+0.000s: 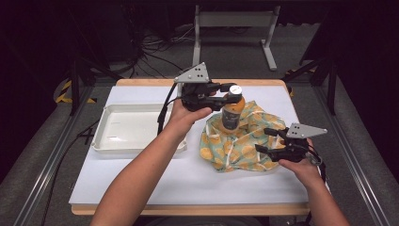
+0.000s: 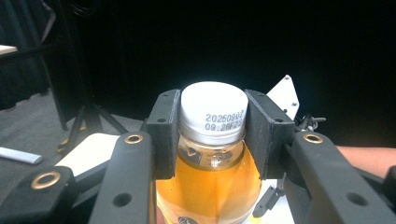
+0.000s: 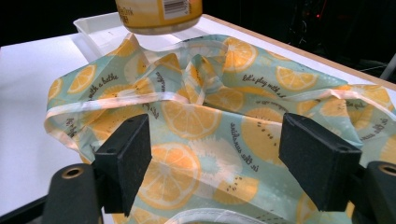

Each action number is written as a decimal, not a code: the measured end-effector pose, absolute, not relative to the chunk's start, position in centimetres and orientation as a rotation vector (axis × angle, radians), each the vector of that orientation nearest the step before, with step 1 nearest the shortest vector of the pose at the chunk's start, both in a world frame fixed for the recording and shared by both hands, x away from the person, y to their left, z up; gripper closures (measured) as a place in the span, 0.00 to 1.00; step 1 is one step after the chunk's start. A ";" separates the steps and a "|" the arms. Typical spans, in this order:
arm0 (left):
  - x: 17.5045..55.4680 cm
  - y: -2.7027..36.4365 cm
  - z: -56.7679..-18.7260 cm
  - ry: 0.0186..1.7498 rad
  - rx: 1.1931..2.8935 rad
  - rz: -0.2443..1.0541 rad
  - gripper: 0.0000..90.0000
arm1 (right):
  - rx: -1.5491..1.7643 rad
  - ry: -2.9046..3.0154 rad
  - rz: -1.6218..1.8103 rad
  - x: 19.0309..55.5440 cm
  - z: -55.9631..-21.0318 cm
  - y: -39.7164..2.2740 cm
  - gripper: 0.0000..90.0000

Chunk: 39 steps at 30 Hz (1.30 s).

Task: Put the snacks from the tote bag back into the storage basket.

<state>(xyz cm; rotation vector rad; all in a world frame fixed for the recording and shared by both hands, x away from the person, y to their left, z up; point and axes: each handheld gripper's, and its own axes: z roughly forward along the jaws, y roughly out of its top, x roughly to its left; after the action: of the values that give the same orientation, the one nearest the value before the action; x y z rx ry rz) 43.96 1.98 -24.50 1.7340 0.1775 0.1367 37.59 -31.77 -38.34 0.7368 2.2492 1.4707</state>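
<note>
Amber-filled bottle (image 1: 232, 109), white cap, pinched at the neck by the left gripper (image 1: 221, 98) above the lemon-print cloth (image 1: 244, 141) on the tabletop (image 1: 155, 181); right gripper (image 1: 266, 140) spread over the cloth.

bottle (image 3: 159, 14) cut off above — label print blurred, cloth (image 3: 224, 126) edge cropped

A white tray (image 1: 136, 129) sits on the tabletop's (image 1: 141, 179) left side; cables (image 1: 150, 47) lie on the floor beyond.
</note>
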 end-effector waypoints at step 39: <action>43.4 12.7 -24.6 0.315 1.741 0.235 0.65 | 0.751 2.243 1.469 37.7 -38.5 -31.9 0.31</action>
<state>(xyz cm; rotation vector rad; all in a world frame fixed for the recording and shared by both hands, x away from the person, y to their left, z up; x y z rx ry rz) 43.42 12.71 -24.55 1.7413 0.3146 0.2346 37.75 -31.89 -38.48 0.7513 2.2429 1.4692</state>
